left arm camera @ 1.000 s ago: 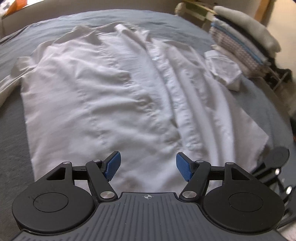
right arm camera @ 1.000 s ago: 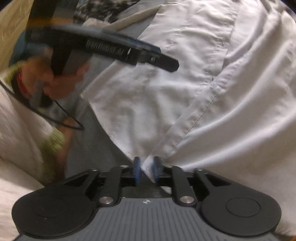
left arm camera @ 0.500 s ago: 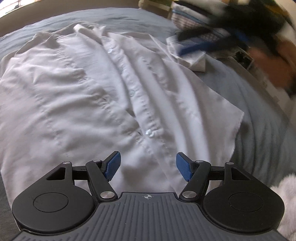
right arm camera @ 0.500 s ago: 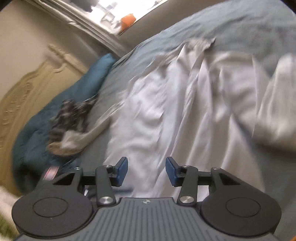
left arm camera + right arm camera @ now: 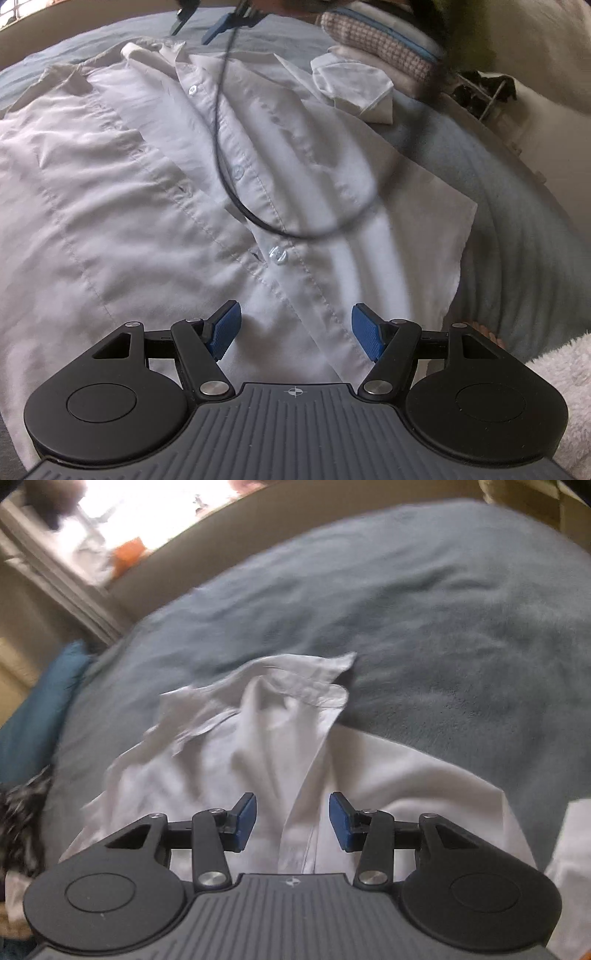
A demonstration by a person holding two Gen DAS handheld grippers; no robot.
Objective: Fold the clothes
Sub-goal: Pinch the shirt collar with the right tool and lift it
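A: Looking down along our left hand-held gripper (image 5: 293, 330), we see a white button-up shirt (image 5: 155, 192) spread flat on a grey-blue bed (image 5: 517, 206). The blue pads stand wide apart above the shirt's lower button placket, gripping nothing.

B: And the other hand?

A: Our right hand-held gripper (image 5: 291, 821) hangs over the collar end of the shirt (image 5: 266, 746), its jaws released, with no cloth pressed between the pads. Its black cable (image 5: 236, 177) loops across the shirt front in the left view.

B: What lies around the shirt?

A: Beside the shirt's far right shoulder sits a small folded white garment (image 5: 354, 88), and just behind that a stack of folded clothes (image 5: 376, 40). Left of the shirt's collar, in the right view, we see a teal pillow (image 5: 40, 705).
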